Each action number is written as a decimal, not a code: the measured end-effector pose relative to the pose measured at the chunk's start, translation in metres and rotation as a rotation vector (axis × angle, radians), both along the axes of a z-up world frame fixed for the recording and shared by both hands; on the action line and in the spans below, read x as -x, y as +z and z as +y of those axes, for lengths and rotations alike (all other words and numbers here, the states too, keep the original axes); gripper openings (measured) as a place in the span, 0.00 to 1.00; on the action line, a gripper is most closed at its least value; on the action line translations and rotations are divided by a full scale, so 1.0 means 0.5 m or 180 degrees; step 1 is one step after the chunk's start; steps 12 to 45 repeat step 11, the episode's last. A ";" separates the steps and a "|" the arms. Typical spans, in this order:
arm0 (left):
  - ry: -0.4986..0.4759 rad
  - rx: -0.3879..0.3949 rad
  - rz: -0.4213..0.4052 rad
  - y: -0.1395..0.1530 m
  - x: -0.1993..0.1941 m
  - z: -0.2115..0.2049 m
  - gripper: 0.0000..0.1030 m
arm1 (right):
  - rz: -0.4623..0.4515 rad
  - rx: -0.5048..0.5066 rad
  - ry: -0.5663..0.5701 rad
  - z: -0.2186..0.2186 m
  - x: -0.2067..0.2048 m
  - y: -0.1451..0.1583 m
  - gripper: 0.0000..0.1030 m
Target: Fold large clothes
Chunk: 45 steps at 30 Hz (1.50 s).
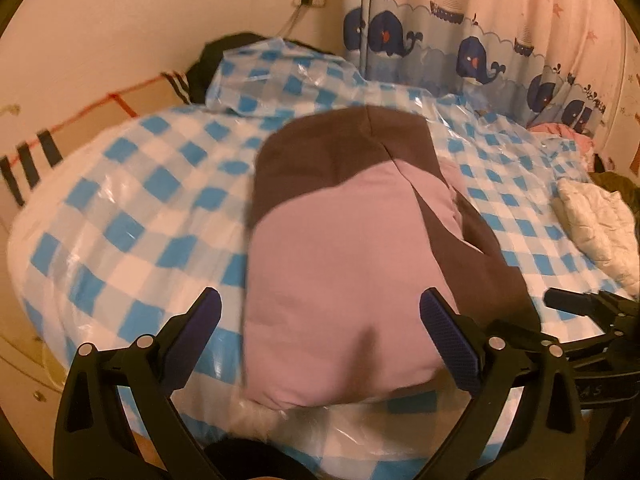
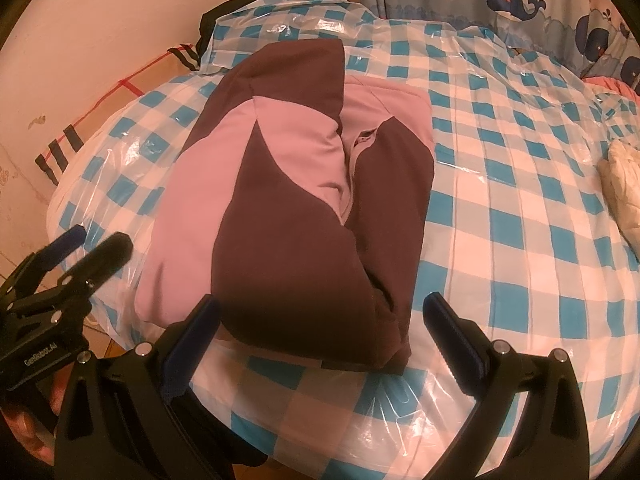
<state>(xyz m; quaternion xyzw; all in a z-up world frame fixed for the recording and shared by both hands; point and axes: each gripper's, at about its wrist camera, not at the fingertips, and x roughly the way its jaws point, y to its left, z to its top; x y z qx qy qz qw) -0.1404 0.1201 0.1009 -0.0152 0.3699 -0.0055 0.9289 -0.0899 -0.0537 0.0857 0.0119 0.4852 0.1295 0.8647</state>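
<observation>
Blue-and-white checked plastic sheeting (image 2: 500, 184) covers the bed we are working over, and on it, toward the bed's near edge and left of its middle, lies the jacket (image 2: 288, 200), pink and dark brown, folded into a thick rectangular bundle with a zipper line showing along its centre fold. In the left wrist view the same jacket (image 1: 332, 248) fills the middle of the frame, its rounded pink end nearest us. Our left gripper (image 1: 320, 328) hangs just above that near end with its jaws spread wide to either side of the pink fabric, holding nothing. Our right gripper (image 2: 320, 332) hovers over the jacket's near dark-brown end, its jaws likewise wide apart and empty. Each gripper shows at the edge of the other's view, just beside the bundle. At the bed's right edge lies a white quilted item (image 1: 596, 224). Beyond the far edge hangs a whale-patterned curtain (image 1: 460, 40), and at the far left corner sits a dark garment (image 2: 224, 8).
</observation>
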 end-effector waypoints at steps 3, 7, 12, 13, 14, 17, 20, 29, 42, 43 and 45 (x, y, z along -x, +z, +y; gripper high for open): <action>0.0069 -0.0208 0.0037 -0.002 -0.007 -0.008 0.93 | -0.0020 -0.0019 -0.0004 -0.003 0.003 0.005 0.95; 0.0086 -0.0297 0.0175 -0.010 -0.014 -0.014 0.93 | -0.0036 -0.0047 -0.0011 -0.010 0.011 0.015 0.95; 0.0059 -0.0281 0.0175 -0.008 -0.008 -0.020 0.93 | -0.0044 -0.0064 -0.0001 -0.016 0.022 0.024 0.95; 0.0059 -0.0281 0.0175 -0.008 -0.008 -0.020 0.93 | -0.0044 -0.0064 -0.0001 -0.016 0.022 0.024 0.95; 0.0059 -0.0281 0.0175 -0.008 -0.008 -0.020 0.93 | -0.0044 -0.0064 -0.0001 -0.016 0.022 0.024 0.95; 0.0059 -0.0281 0.0175 -0.008 -0.008 -0.020 0.93 | -0.0044 -0.0064 -0.0001 -0.016 0.022 0.024 0.95; 0.0059 -0.0281 0.0175 -0.008 -0.008 -0.020 0.93 | -0.0044 -0.0064 -0.0001 -0.016 0.022 0.024 0.95; 0.0059 -0.0281 0.0175 -0.008 -0.008 -0.020 0.93 | -0.0044 -0.0064 -0.0001 -0.016 0.022 0.024 0.95; 0.0059 -0.0281 0.0175 -0.008 -0.008 -0.020 0.93 | -0.0044 -0.0064 -0.0001 -0.016 0.022 0.024 0.95; 0.0059 -0.0281 0.0175 -0.008 -0.008 -0.020 0.93 | -0.0044 -0.0064 -0.0001 -0.016 0.022 0.024 0.95; 0.0059 -0.0281 0.0175 -0.008 -0.008 -0.020 0.93 | -0.0044 -0.0064 -0.0001 -0.016 0.022 0.024 0.95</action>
